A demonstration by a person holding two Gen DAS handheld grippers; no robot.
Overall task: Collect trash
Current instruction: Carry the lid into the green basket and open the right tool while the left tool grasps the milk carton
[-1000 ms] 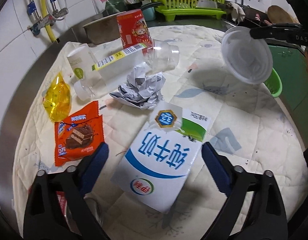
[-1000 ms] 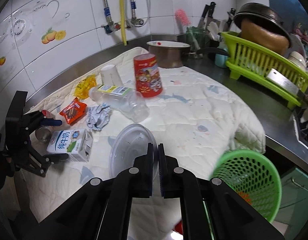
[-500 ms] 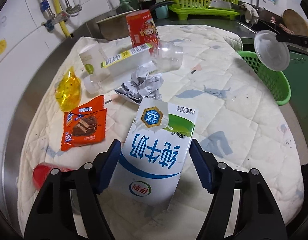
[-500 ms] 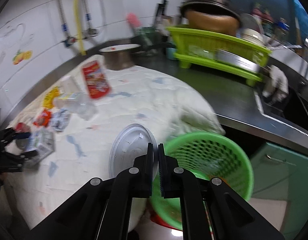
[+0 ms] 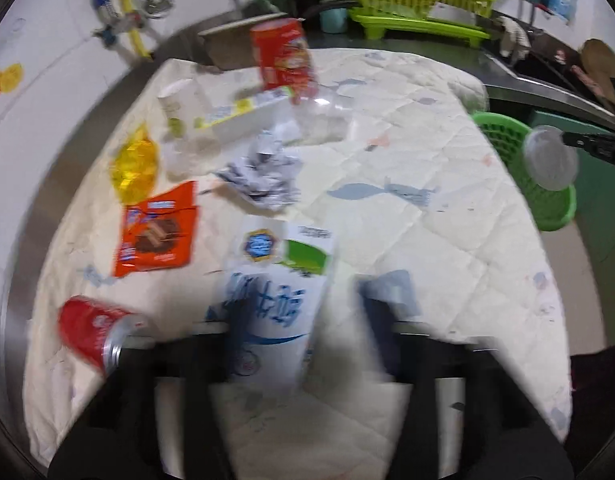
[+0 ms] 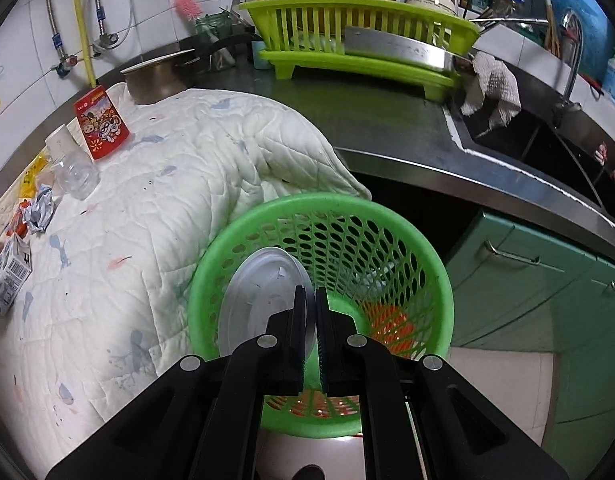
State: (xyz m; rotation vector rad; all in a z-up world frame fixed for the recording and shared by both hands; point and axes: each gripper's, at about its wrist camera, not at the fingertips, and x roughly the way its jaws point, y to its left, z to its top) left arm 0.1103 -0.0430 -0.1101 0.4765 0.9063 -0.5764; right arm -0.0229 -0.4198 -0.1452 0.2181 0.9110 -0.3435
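- Right claw (image 6: pixel 310 308): jaws pressed together, pinching the rim of the clear plastic lid (image 6: pixel 263 300). The lid hangs over the mouth of the green basket (image 6: pixel 443 300), directly ahead.
- Release only with the lid fully inside the rim, so it cannot catch.
- Left claw (image 5: pixel 303 320): blurred; jaws flank the milk carton (image 5: pixel 275 300). Grip cannot be determined.

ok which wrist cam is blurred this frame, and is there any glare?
Left wrist view: heavy motion blur, worst at the bottom, where the jaws and the milk carton smear; print unreadable. Right wrist view: sharp, the lid and green basket crisp; only a mild sheen on the steel counter. Both show fisheye bending and dark corners.
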